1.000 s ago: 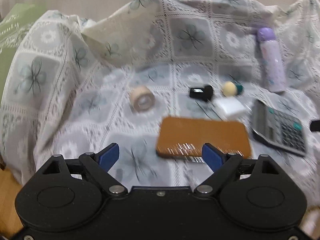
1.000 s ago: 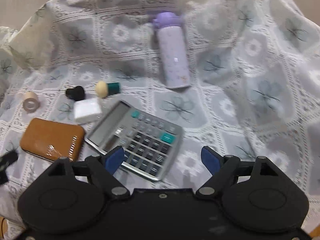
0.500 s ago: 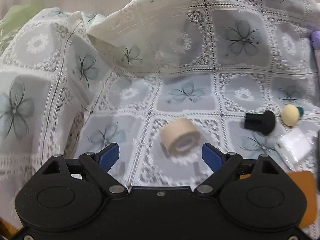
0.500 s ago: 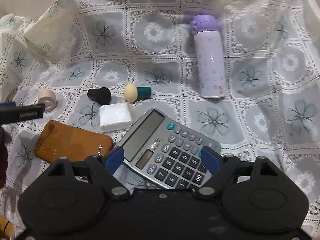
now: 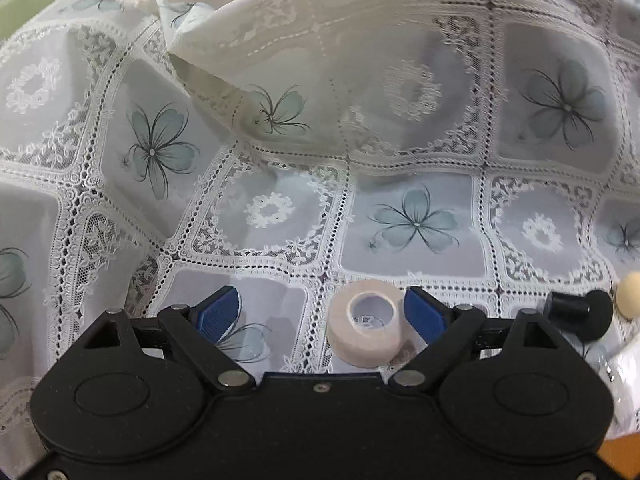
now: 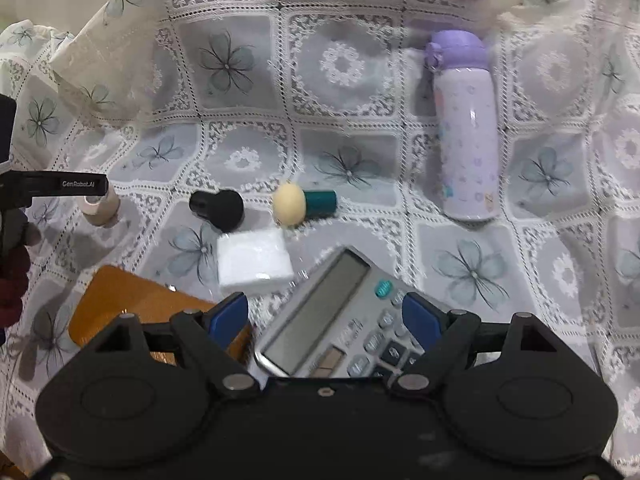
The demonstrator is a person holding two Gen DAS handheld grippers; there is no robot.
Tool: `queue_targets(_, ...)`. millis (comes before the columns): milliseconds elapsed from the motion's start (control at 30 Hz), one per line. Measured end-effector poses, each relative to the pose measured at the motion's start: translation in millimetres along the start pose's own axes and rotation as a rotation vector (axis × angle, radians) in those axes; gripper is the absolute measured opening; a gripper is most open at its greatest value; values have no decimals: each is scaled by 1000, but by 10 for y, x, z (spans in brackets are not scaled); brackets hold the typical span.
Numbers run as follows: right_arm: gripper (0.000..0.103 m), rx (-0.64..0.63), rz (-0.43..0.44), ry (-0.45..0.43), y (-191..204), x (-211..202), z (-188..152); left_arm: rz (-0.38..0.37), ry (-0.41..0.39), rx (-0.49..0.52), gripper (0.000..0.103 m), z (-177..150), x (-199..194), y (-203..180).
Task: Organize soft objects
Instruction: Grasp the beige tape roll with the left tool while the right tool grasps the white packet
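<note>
A beige tape roll (image 5: 368, 322) lies on the lace cloth (image 5: 272, 212) between the fingers of my left gripper (image 5: 322, 312), close to the right pad. That gripper is open and grips nothing. A black mushroom-shaped sponge (image 6: 218, 208), a yellow sponge with a teal handle (image 6: 300, 204) and a white foam block (image 6: 254, 260) lie together mid-cloth. My right gripper (image 6: 324, 318) hangs open over a grey calculator (image 6: 320, 320), apart from it. In the right wrist view the tape roll (image 6: 100, 210) sits below one finger (image 6: 80, 186) of the left gripper.
A purple bottle (image 6: 464, 132) lies at the far right. An orange-brown flat case (image 6: 132, 304) rests left of the calculator. The cloth (image 6: 344, 68) rises in folds at the back and left. A hand (image 6: 16, 264) shows at the left edge.
My left gripper has moved left and forward from above the orange-brown case to the tape roll, which now lies between its fingers. The right gripper has come forward and lower over the calculator.
</note>
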State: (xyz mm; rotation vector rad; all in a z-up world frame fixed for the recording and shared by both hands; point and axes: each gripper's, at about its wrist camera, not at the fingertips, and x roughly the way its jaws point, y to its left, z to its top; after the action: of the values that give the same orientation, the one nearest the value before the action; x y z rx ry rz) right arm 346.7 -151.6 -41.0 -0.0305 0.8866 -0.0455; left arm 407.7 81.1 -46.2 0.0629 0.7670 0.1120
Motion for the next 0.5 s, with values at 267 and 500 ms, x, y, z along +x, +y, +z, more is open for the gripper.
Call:
queue_targets(267,83,-36,63,3,178,265,240,-125,-45,7,87,-277,33,59)
queue_targets(500,83,-98,129,26,333,508,342,-108,-95,94,91,-432,62,-20)
